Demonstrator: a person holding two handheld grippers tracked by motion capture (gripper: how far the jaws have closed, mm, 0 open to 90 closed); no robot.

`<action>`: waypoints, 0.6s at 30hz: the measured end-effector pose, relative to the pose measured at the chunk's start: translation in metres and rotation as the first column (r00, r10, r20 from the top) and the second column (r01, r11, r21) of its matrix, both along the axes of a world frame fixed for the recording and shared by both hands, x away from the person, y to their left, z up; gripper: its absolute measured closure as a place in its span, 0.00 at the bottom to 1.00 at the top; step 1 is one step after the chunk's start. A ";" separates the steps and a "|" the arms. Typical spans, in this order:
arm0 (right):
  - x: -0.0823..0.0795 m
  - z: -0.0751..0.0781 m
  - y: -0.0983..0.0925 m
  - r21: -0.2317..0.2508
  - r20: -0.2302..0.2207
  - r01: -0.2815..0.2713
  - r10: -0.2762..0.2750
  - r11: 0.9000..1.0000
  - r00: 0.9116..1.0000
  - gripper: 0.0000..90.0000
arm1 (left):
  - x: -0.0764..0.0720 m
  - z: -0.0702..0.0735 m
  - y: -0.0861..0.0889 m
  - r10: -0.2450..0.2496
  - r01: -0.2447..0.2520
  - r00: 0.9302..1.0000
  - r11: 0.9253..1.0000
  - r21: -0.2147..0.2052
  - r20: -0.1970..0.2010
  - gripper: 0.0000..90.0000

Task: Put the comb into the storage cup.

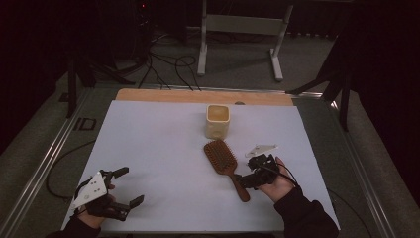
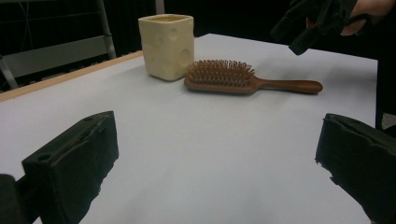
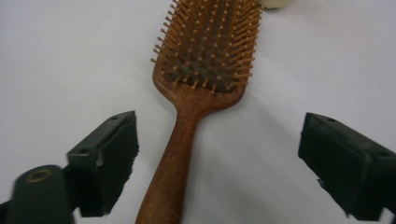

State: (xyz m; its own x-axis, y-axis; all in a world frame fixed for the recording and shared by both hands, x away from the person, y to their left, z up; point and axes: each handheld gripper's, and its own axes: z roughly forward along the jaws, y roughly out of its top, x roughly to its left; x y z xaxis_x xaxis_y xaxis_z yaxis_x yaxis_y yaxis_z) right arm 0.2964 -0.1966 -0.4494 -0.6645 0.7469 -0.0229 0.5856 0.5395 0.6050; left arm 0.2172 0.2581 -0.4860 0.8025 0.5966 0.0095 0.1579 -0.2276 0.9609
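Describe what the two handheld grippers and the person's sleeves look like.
Both are black two-jaw tools with blocky, rough-edged black pads. The left gripper carries a pale grey three-cornered plate dotted with small dark marks. The right gripper has a thin black cable looping over the hand, and a dark sleeve covers that forearm.

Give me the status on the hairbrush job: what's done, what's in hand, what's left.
Done: nothing clearly; the wooden hairbrush lies bristles up on the white table sheet, just in front of the cream cup.
In hand: the right gripper hangs open with the brush handle between its jaws, pads off the wood.
Left: any gripping and moving of the brush. The left gripper rests open, well apart from it.
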 end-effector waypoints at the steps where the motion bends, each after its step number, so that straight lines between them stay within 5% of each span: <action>1: 0.000 0.000 0.001 -0.007 -0.009 0.004 -0.004 1.000 1.000 0.13 | 0.000 0.000 0.000 0.000 0.000 1.000 1.000 0.000 0.000 0.00; 12: 0.002 -0.007 0.013 -0.083 -0.019 0.006 -0.007 0.997 1.000 0.15 | 0.000 0.000 0.000 -0.002 0.002 1.000 1.000 0.001 -0.001 0.00; 18: 0.013 -0.012 0.016 -0.077 -0.159 -0.008 -0.005 0.997 0.987 0.16 | 0.000 0.000 -0.001 -0.004 0.004 1.000 1.000 0.001 -0.002 0.00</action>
State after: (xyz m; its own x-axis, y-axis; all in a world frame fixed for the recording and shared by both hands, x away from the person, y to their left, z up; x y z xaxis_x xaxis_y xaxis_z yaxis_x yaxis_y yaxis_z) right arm 0.3089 -0.1810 -0.4616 -0.6654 0.7460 0.0255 0.6701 0.5820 0.4607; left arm 0.2171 0.2574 -0.4862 0.8050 0.5932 0.0083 0.1588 -0.2289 0.9604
